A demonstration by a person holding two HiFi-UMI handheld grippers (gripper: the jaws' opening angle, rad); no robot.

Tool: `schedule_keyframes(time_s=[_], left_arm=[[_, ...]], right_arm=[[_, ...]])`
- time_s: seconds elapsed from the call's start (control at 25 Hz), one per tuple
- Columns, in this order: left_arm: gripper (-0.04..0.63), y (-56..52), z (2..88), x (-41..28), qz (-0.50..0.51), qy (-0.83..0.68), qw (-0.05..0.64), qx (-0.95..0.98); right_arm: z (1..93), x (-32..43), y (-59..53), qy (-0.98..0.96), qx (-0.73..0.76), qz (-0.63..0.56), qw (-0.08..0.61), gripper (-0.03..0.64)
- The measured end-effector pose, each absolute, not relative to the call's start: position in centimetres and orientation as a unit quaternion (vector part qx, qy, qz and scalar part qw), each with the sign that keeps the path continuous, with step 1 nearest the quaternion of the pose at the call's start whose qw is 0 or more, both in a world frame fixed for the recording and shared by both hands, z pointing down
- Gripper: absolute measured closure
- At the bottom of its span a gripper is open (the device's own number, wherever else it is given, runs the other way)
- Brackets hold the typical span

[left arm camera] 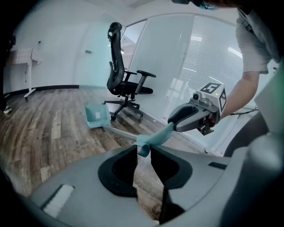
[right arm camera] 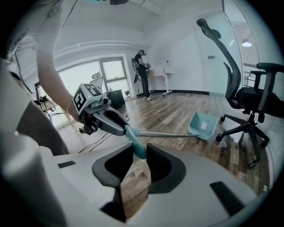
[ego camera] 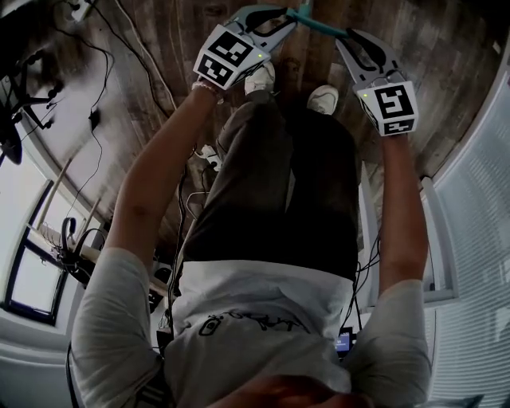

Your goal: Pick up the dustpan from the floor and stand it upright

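The teal dustpan has a long thin pole with a teal handle (ego camera: 315, 20) at its near end. Its pan (left arm camera: 96, 116) is at the far end, low by the wooden floor, and also shows in the right gripper view (right arm camera: 204, 125). My left gripper (left arm camera: 143, 150) is shut on the handle's tip. My right gripper (right arm camera: 140, 150) is shut on the same handle from the other side. Each gripper sees the other across the handle: the right gripper (left arm camera: 195, 116) and the left gripper (right arm camera: 100, 116). In the head view both are raised in front of me, the left gripper (ego camera: 275, 17) and the right gripper (ego camera: 357, 41).
A black office chair (left arm camera: 126, 84) stands just behind the pan, close to a glass wall with blinds (left arm camera: 199, 66). My two shoes (ego camera: 323, 100) are on the wooden floor below the handle. Cables (ego camera: 96, 119) trail on the floor at the left. A person (right arm camera: 143, 73) stands far back by a desk.
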State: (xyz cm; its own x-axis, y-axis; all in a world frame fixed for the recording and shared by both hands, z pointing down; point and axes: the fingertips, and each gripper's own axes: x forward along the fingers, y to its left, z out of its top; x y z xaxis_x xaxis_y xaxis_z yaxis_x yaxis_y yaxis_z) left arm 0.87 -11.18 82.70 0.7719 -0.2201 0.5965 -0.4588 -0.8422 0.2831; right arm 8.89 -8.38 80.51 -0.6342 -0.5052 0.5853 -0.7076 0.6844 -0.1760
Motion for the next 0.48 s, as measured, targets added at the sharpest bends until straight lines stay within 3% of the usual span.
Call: schedule_keyframes(time_s=[0.48], left_arm=[[0.514, -9.6, 74.1, 0.1, 0.28, -0.188, 0.218, 0.916]], right_arm=[[71.5, 8.1, -7.2, -0.886, 0.342, 0.201, 0.239, 0.531]])
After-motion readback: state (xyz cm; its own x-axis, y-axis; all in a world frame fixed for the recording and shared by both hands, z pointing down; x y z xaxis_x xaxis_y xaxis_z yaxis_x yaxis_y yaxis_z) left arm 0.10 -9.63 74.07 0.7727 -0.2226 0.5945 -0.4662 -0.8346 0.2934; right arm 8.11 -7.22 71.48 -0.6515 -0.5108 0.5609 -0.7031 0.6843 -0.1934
